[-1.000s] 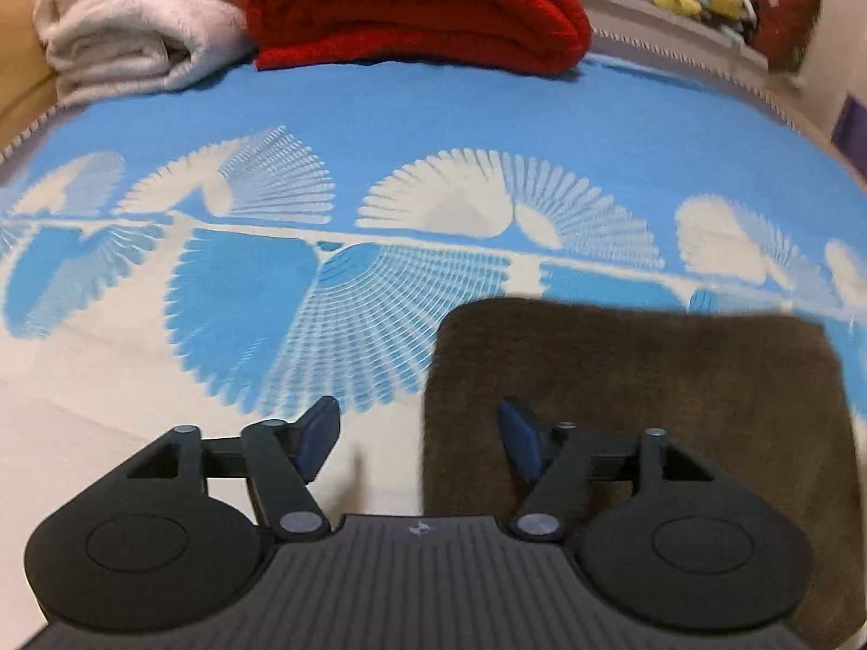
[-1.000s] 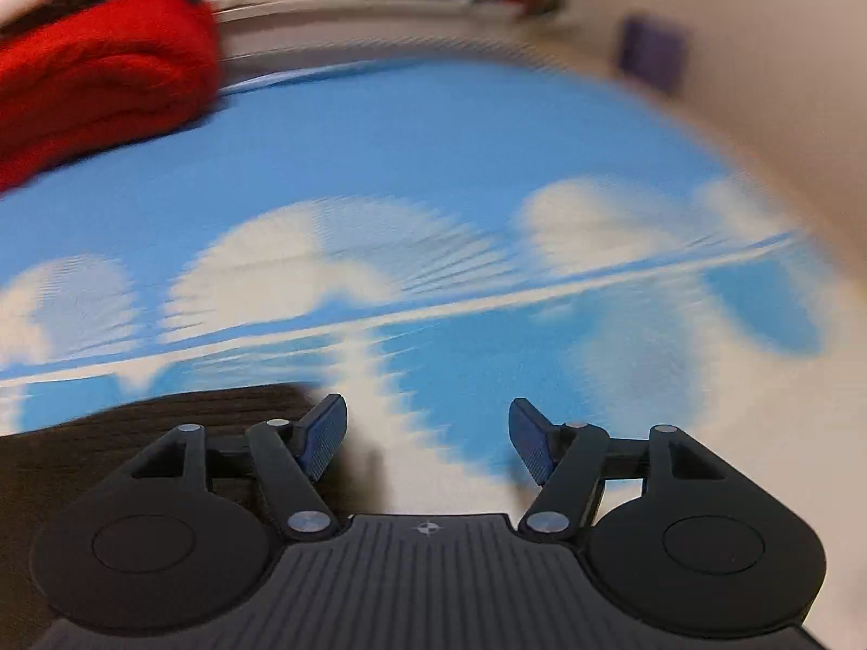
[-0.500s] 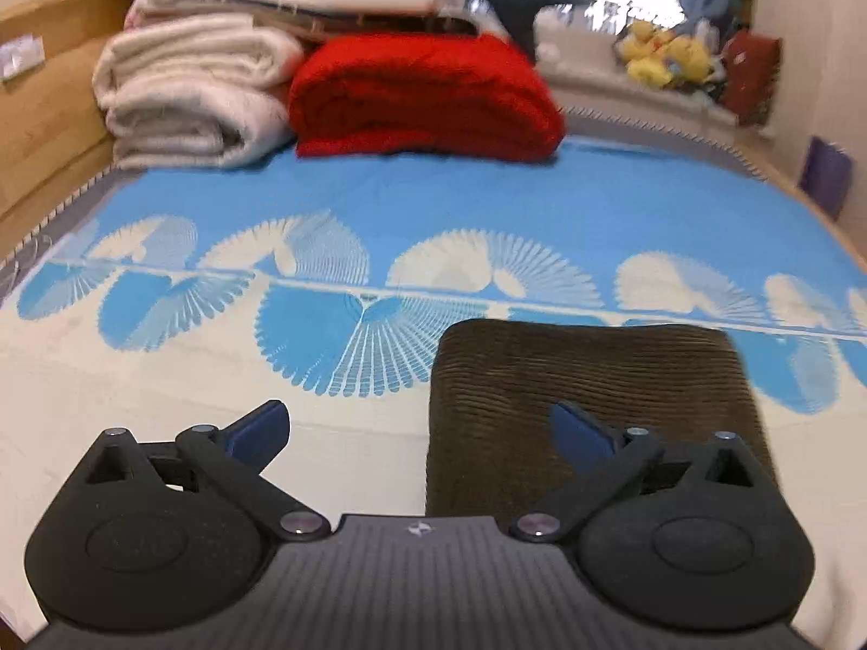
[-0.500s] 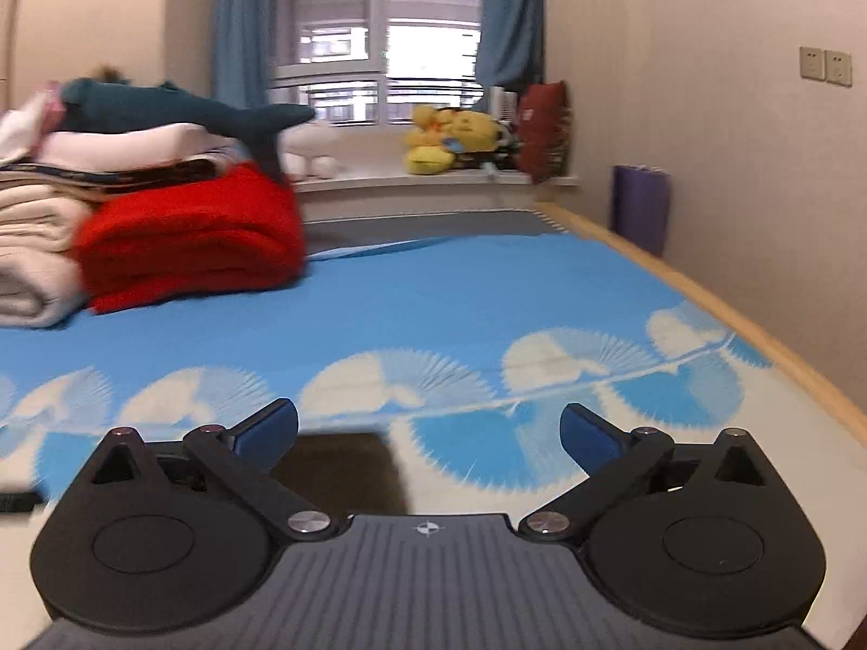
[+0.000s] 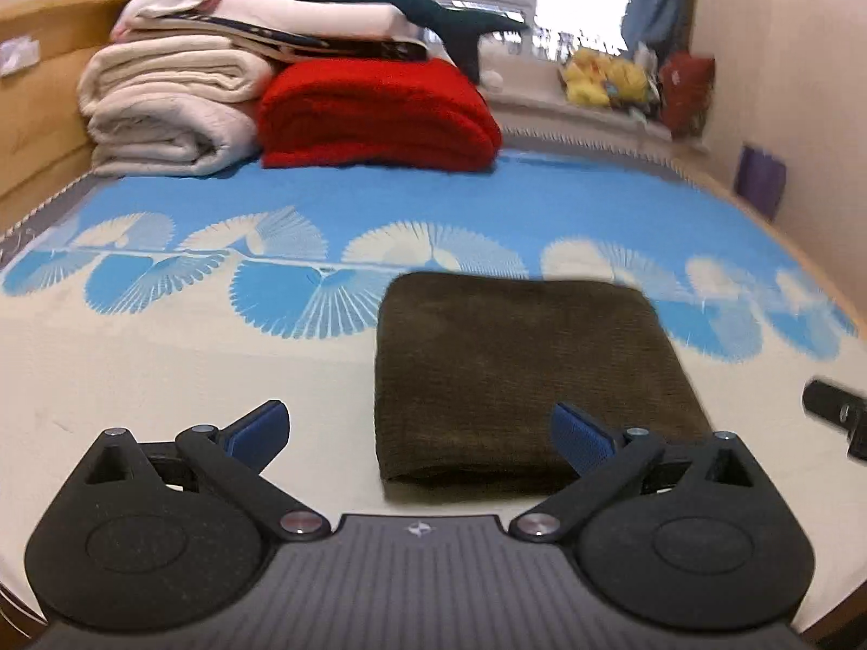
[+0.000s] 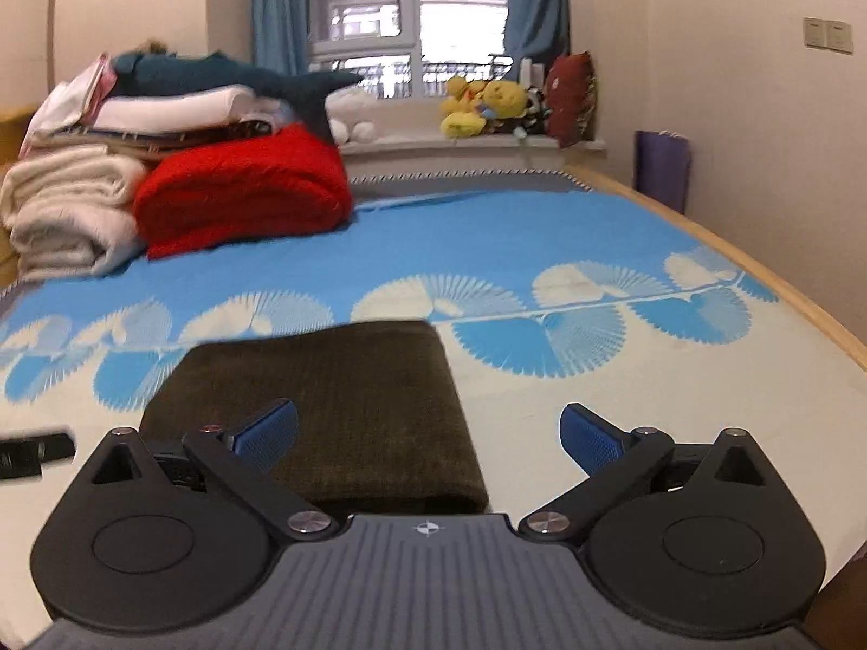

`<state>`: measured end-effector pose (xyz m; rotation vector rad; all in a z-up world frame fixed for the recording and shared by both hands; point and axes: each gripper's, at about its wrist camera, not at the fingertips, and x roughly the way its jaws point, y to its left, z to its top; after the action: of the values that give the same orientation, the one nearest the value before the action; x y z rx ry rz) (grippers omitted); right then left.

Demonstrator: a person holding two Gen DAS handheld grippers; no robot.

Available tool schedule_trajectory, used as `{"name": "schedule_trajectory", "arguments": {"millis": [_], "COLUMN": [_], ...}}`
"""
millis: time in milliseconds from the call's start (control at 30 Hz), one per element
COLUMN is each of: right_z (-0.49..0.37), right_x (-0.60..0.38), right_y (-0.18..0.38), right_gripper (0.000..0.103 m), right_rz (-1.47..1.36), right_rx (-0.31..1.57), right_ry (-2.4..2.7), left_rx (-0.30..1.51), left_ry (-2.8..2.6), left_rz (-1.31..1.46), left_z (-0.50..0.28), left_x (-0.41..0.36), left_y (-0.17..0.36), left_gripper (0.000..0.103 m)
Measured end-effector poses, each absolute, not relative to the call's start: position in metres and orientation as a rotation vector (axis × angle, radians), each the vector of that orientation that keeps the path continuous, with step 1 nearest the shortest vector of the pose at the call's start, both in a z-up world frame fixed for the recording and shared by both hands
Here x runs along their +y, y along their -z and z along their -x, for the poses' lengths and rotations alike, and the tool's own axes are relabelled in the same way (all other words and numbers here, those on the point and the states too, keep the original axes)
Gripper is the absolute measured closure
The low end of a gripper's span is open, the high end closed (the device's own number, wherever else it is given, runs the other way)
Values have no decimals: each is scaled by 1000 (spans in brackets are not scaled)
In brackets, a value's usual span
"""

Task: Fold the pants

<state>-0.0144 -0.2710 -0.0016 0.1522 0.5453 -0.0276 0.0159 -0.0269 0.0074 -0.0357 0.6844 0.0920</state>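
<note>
Two grippers, both spread wide and holding nothing. Brown pants folded into a compact rectangle, lying flat on the cream band of the bedspread toward the near edge of the bed, far edge just reaching the row of blue fans. Judged finished or nearly so: no loose leg or waistband showing, edges fairly square.

Risks from here, as a guess:
- Snagging the near fold with a finger while pulling away, dragging the top layer and opening the stack.
- Pressing or nudging a corner, skewing the rectangle on the smooth cover.
- Thick corduroy-like cloth springing up along the near fold if left unpressed.

Left gripper: jaws fully apart, right-side fingertip over the near edge of the pants, contact not certain; the other over bare bedspread. Nothing clamped.

Right gripper: jaws fully apart, left-side fingertip over the near right part of the pants, the other over bare cover. Nothing clamped, touch uncertain.

Far off at the head of the bed: red blanket beside stacked cream bedding, well apart from the pants.
</note>
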Motion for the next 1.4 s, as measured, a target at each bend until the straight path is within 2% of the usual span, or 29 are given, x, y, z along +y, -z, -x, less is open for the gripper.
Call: {"name": "schedule_trajectory", "arguments": {"millis": [600, 767, 1400], "right_z": [-11, -13, -14], "right_x": [-247, -253, -251], "right_y": [16, 26, 26], "right_gripper": [1, 1, 1], "right_rz": [-66, -119, -131], "right_rx": [667, 714, 707], "right_ry": [-18, -9, -41], "left_rx": [795, 798, 810], "left_ry": [-93, -95, -98], "left_rz": [75, 69, 38], "left_z": [-42, -42, -43], "left_x": [-19, -19, -30], "left_y": [20, 20, 28], "left_gripper": [0, 0, 0]}}
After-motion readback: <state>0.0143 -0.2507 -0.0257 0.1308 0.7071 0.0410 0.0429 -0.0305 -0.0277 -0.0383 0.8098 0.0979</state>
